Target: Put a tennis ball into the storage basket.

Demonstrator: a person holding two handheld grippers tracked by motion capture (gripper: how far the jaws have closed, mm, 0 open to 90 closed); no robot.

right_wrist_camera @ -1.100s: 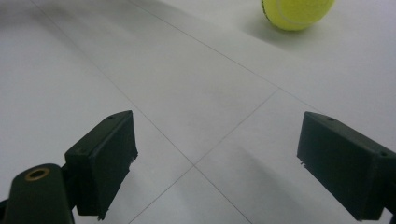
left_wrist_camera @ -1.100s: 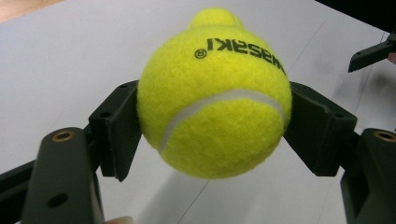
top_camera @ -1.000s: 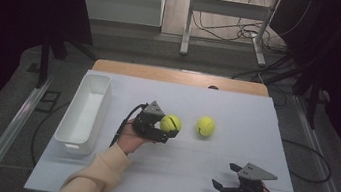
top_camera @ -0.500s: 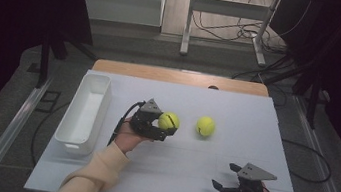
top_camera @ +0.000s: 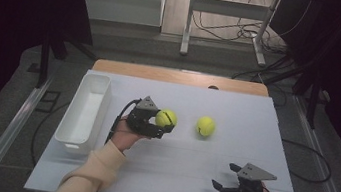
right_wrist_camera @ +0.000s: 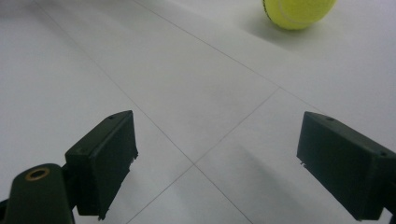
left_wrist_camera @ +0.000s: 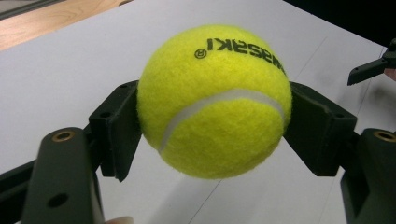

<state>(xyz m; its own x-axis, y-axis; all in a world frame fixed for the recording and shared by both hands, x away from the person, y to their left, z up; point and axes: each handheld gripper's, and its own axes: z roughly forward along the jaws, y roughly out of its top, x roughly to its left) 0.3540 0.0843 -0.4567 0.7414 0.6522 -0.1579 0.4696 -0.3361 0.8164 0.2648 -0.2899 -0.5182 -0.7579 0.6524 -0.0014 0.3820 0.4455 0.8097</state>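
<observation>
A yellow tennis ball (top_camera: 166, 118) is held just above the white table top (top_camera: 237, 110), with my left gripper (top_camera: 166, 124) shut on it. In the left gripper view the ball (left_wrist_camera: 215, 100) sits squeezed between both black pads (left_wrist_camera: 116, 130), its printed lettering on top. A second yellow tennis ball (top_camera: 205, 126) rests on the table a short way to the right of the first. My right gripper (top_camera: 225, 177) stands open near the front right of the table with nothing in it. In the right gripper view that loose ball (right_wrist_camera: 299, 11) lies far ahead of the wide-apart jaws of the right gripper (right_wrist_camera: 217, 158).
A long white bin (top_camera: 77, 136) stands along the table's left side, close to the left hand. A wooden strip (top_camera: 181, 77) runs along the table's far edge. Dark floor, cables and a metal stand lie beyond it.
My left gripper has shifted slightly left and away with the ball in it. The right gripper and the loose ball have stayed put.
</observation>
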